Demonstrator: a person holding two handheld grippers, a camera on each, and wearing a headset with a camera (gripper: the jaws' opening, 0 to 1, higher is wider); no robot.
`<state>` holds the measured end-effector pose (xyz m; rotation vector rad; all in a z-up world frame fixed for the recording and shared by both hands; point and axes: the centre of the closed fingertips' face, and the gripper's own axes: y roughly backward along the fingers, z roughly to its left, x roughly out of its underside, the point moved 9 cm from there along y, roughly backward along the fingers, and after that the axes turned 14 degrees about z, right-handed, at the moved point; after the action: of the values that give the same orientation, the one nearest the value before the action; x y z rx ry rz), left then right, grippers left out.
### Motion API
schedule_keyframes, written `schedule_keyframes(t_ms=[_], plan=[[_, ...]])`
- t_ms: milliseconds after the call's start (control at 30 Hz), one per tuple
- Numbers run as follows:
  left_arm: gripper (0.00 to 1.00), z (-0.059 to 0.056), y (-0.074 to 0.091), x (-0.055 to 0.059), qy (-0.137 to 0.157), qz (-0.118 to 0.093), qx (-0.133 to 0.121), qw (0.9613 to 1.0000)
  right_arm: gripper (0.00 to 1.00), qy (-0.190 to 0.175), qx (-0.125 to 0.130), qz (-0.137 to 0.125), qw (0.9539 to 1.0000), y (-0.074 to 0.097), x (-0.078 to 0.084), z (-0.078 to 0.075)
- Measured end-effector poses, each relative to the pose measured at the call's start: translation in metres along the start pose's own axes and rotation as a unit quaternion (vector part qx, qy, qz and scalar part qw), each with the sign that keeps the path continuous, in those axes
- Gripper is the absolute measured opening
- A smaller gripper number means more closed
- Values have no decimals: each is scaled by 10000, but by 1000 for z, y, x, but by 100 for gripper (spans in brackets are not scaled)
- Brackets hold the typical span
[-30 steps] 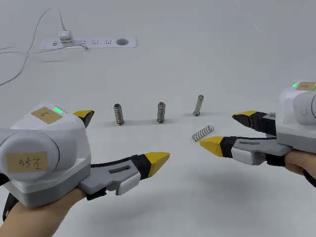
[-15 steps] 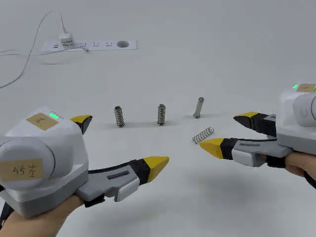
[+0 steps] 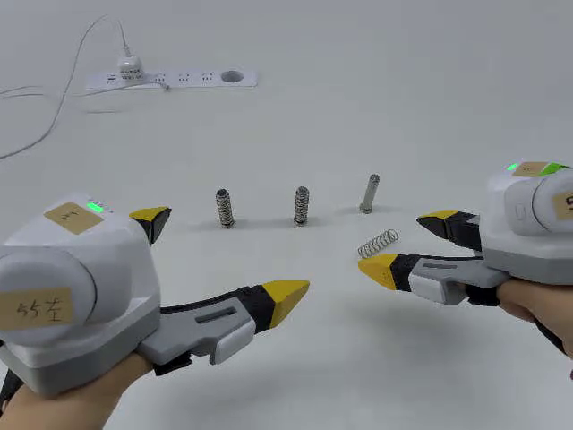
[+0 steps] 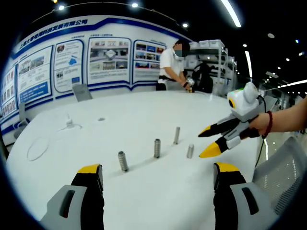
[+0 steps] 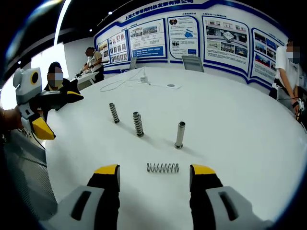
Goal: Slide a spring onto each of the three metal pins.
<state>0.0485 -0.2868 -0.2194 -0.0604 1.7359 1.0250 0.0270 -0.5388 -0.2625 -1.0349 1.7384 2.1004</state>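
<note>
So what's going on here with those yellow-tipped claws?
A person holds a left gripper and a right gripper, both open, over a table. Two pins already wear springs; the third pin is bare, a loose spring lying beside it. The right gripper points at that spring; the left hangs off to the side.

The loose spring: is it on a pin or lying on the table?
Lying flat. The loose spring rests on its side on the table, apart from the bare pin.

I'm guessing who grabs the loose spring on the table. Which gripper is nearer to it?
Right. The right gripper is just beside the loose spring; the left gripper is far off to its left.
</note>
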Motion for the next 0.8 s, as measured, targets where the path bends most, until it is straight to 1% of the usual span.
schedule_keyframes(t_ms=[267,367,400,467,567,800], plan=[[97,2,1,1,40,40,-20,10000,52,17,85,79,9999,-16,4,-2],[97,3,1,2,60,55,-45,10000,48,3,132,97,9999,-22,5,-3],[97,3,1,3,71,50,-55,9999,47,-14,157,123,9998,-23,5,-4],[97,3,1,3,94,55,-66,9999,46,-160,193,143,9996,-26,6,-6],[96,4,1,3,90,70,-75,9999,44,-252,218,124,9994,-28,6,-7],[96,5,1,3,95,107,-77,9999,41,-190,249,157,9994,-29,7,-6]])
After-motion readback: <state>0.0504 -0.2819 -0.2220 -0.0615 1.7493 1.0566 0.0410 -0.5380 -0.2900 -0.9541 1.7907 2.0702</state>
